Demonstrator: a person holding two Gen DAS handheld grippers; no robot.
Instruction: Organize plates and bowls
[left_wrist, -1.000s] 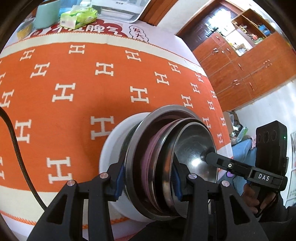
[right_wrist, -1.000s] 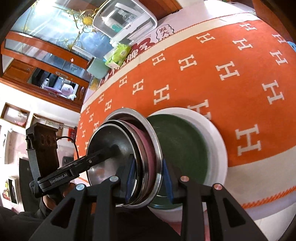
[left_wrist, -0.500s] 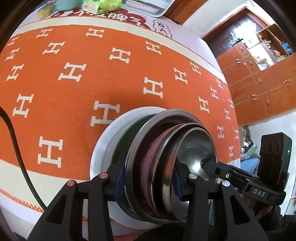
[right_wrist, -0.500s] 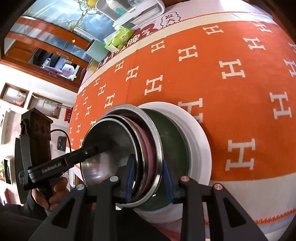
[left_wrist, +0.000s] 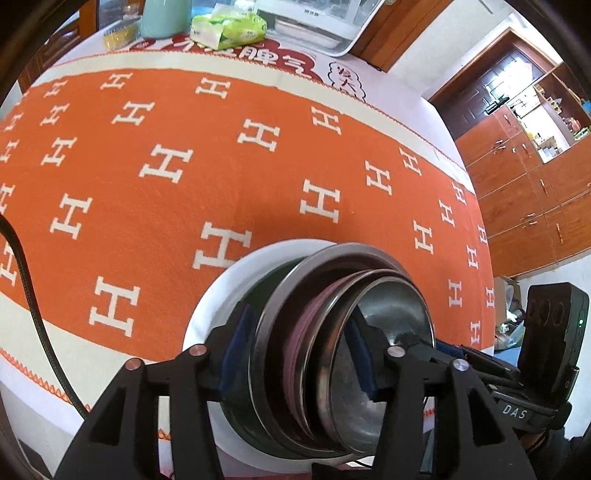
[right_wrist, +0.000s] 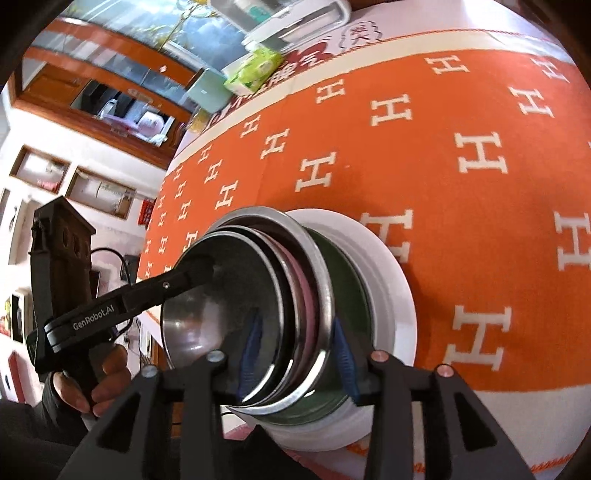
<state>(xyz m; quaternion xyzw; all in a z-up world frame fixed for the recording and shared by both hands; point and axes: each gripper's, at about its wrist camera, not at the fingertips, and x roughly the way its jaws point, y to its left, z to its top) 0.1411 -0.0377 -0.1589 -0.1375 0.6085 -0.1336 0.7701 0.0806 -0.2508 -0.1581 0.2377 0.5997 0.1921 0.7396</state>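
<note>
Both jaws have just opened: left gripper (left_wrist: 299, 358) and right gripper (right_wrist: 295, 350) straddle nested bowls (left_wrist: 332, 332)

Orange woven tablecloth (left_wrist: 229, 177) with white H motifs, cream border, orange zigzag edging.
White round ceramic plate (left_wrist: 207, 314) under dark green plate (right_wrist: 351, 291).
Shiny silver steel bowls (right_wrist: 229, 295), pink-mauve bowl (left_wrist: 299, 332) between them.
Black grippers, blue pads (left_wrist: 236, 347).
Green-yellow tissue pack (left_wrist: 229, 29).
</note>
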